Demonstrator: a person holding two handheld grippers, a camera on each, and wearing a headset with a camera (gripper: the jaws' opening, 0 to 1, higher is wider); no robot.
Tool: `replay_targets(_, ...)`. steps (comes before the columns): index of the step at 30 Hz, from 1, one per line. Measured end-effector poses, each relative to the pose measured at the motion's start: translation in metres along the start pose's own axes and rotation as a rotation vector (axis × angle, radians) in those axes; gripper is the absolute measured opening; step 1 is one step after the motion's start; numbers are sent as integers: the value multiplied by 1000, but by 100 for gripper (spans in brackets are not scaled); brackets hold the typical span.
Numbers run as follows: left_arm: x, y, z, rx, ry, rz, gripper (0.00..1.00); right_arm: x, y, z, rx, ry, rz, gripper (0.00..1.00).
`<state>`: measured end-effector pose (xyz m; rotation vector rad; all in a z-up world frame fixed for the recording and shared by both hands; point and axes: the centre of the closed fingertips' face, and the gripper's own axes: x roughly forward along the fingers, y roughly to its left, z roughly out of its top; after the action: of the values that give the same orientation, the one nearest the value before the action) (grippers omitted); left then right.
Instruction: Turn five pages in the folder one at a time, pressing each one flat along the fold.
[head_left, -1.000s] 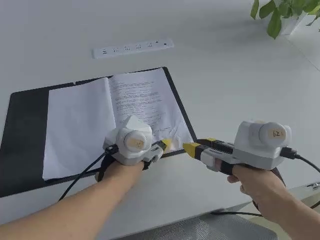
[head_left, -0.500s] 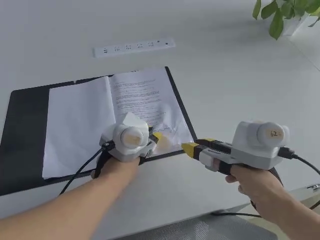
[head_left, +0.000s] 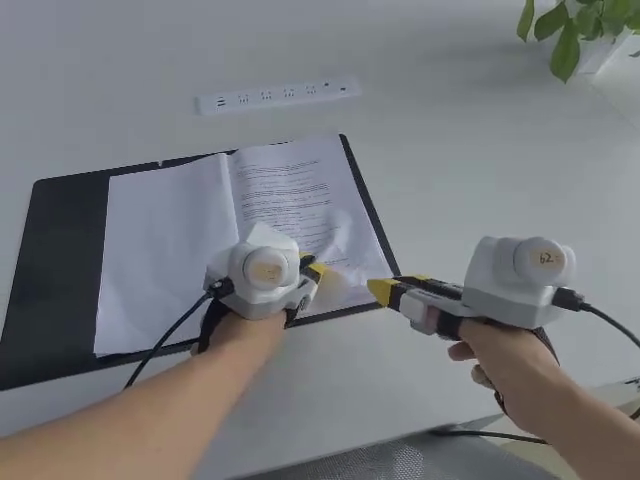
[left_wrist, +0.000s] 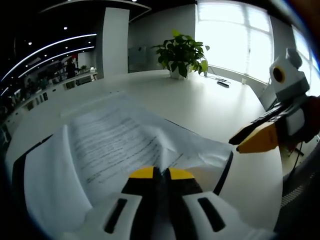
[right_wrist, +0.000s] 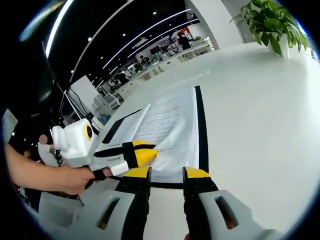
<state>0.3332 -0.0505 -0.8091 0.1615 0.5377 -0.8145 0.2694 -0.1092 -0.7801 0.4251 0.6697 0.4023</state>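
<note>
By the open black folder's (head_left: 55, 260) near edge, the left gripper (head_left: 312, 271) is clenched, apparently on the printed white page's (head_left: 290, 195) corner. The right gripper (head_left: 385, 291) is released. This turn looks barely begun, with pressing still to do.

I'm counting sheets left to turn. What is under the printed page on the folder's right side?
The black folder shows as a thin border past the right and near edges of the printed page. Any sheets beneath are covered, so their count cannot be told.
</note>
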Motion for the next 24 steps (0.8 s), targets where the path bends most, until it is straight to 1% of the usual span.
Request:
replay_targets(1, 0, 1, 0, -1, 0, 0, 6, 2, -1, -3, 9, 13, -1, 24)
replay_targets(3, 0, 1, 0, 1, 0, 0, 6, 6, -4, -4, 30, 19, -6, 24)
replay_targets(4, 0, 1, 0, 3, -1, 0, 6, 8, -4, -4, 39, 18, -6, 23)
replay_targets(7, 0, 1, 0, 5, -1, 0, 6, 11, -5, -1, 111, 0, -4, 20)
replay_targets(10, 0, 0, 0, 6, 0, -1, 6, 14, -8, 1, 139, -6, -18, 13)
replay_targets(12, 0, 0, 0, 7, 1, -1, 6, 15, -8, 1, 165, -6, -8, 5)
replay_targets(13, 0, 0, 0, 8, 1, -1, 6, 15, -9, 1, 167, -10, -15, 3)
replay_targets(15, 0, 0, 0, 9, 1, -1, 6, 15, -7, 2, 175, -16, -12, 1)
replay_targets(19, -1, -1, 0, 8, 3, 1, 6, 15, -6, 4, 178, -22, -15, 0)
replay_targets(22, 0, -1, 0, 0, 4, 2, 7, 14, -6, 4, 183, -28, -16, 0)
replay_targets(24, 0, -1, 0, -24, 1, 3, 7, 14, -6, 5, 185, -35, -15, 0)
